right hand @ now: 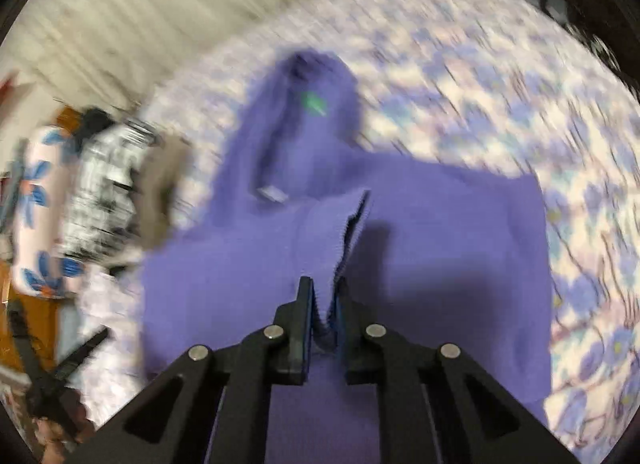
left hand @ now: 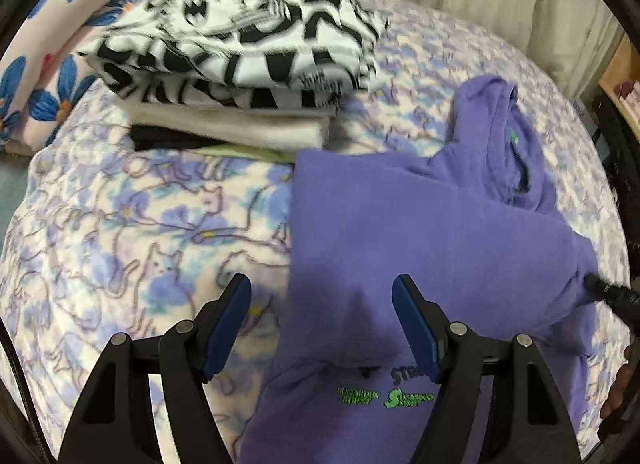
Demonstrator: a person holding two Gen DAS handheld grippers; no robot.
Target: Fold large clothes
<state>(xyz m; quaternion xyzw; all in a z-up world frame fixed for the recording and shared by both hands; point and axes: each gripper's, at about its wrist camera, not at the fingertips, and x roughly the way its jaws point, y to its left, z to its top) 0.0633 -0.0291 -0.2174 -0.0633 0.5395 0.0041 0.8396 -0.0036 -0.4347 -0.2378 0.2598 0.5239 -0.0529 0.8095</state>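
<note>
Bedspread [left hand: 120, 224] below: left tongs [left hand: 322, 292] gape empty, right tongs [right hand: 324, 296] pinch the purple shirt [right hand: 440, 264] (ribbed edge).

Right wrist view smeared throughout; bedspread [right hand: 480, 76] pattern reduced to streaks. Stack of folded clothes [right hand: 108, 192] at left blurred, its items not told apart. Print on purple shirt [left hand: 384, 396] partly covered by left gripper [left hand: 322, 296] finger, lettering unreadable. Lower layers of the stack [left hand: 224, 64] mostly hidden under the top garment.
</note>
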